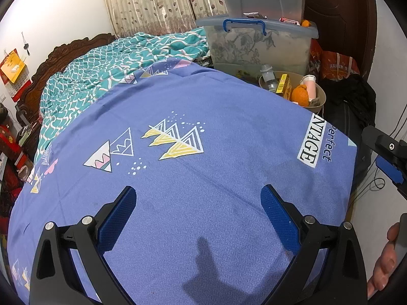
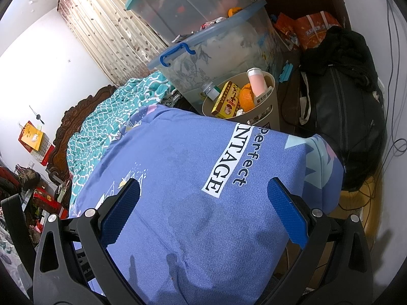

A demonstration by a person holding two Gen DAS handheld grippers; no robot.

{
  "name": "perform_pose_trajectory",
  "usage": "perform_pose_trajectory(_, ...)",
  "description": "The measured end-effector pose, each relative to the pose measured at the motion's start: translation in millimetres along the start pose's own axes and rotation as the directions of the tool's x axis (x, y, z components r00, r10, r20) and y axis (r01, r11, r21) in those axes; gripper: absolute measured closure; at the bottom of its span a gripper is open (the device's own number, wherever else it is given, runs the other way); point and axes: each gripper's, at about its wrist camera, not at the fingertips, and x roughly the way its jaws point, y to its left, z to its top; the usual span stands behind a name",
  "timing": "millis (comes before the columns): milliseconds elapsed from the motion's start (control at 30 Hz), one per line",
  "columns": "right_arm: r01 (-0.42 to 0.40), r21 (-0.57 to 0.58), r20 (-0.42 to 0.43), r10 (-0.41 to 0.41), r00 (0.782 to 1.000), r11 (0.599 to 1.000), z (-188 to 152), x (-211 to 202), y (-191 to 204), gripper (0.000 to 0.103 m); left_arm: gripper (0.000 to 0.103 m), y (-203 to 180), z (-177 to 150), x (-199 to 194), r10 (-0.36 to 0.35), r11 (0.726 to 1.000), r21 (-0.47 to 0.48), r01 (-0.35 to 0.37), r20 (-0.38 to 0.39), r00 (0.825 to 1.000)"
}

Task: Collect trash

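Observation:
A beige waste bin [image 1: 321, 96] [image 2: 264, 117] stands beyond the far right corner of the bed. In it lie a yellow box [image 1: 284, 86] [image 2: 227, 99], an orange peel [image 1: 300, 95] [image 2: 246, 99], a pink-and-white bottle [image 1: 310, 86] [image 2: 255, 80] and a clear plastic bottle [image 1: 269, 76] [image 2: 211, 90]. My left gripper [image 1: 198, 193] is open over the blue printed bedsheet [image 1: 203, 167], nothing between its fingers. My right gripper [image 2: 203, 186] is open too, above the sheet [image 2: 193, 203] near the "Perfect" print, empty. The right gripper [image 1: 389, 157] shows at the right edge of the left wrist view.
A clear storage box with a blue handle [image 1: 257, 43] [image 2: 216, 50] stands behind the bin, another box stacked on it. A teal quilt [image 1: 101, 73] [image 2: 112, 111] lies toward the wooden headboard [image 1: 63, 56]. A black bag [image 2: 346, 117] and cables sit right of the bed. A person's hand [image 1: 386, 259] holds the right tool.

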Motion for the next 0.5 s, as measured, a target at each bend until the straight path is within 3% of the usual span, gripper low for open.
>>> perform_pose_trajectory(500,0.001,0.004,0.000,-0.001,1.000,1.000,-1.6,0.1,-1.0,0.004,0.009,0.7,-0.5,0.8,0.001,1.000,0.004,-0.001,-0.001,1.000)
